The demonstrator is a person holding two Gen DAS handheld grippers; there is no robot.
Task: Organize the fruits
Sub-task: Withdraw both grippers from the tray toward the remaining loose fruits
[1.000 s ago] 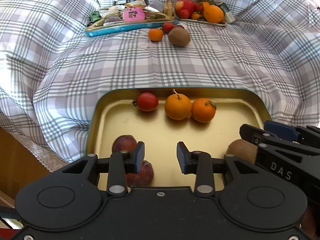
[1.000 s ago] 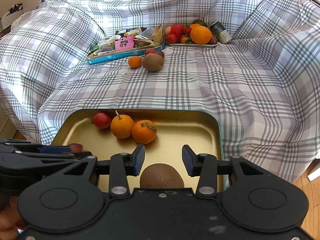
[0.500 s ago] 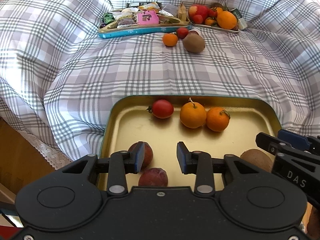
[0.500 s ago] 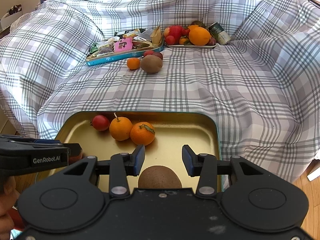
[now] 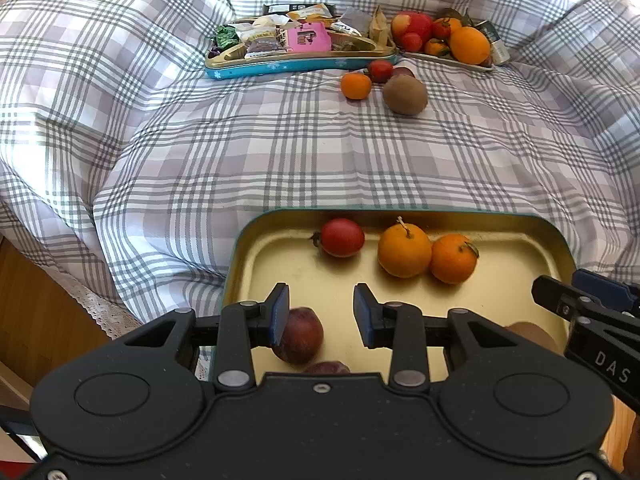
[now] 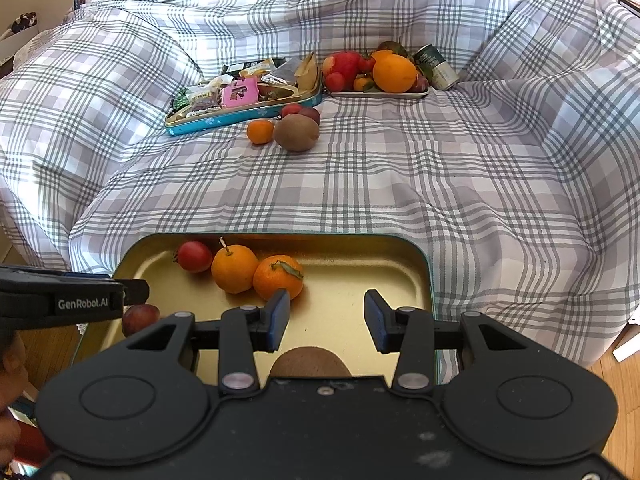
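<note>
as the left gripper (image 5: 320,316) backs off from over the two plums (image 5: 301,340), both grippers stand open with nothing between their pads, so the next fruit is not yet picked; the right gripper (image 6: 326,320) hangs over the tray (image 6: 426,280) near edge, above its one kiwi (image 6: 310,362); along the far edge sit one tomato (image 6: 194,256) and two oranges (image 6: 235,268)
</note>
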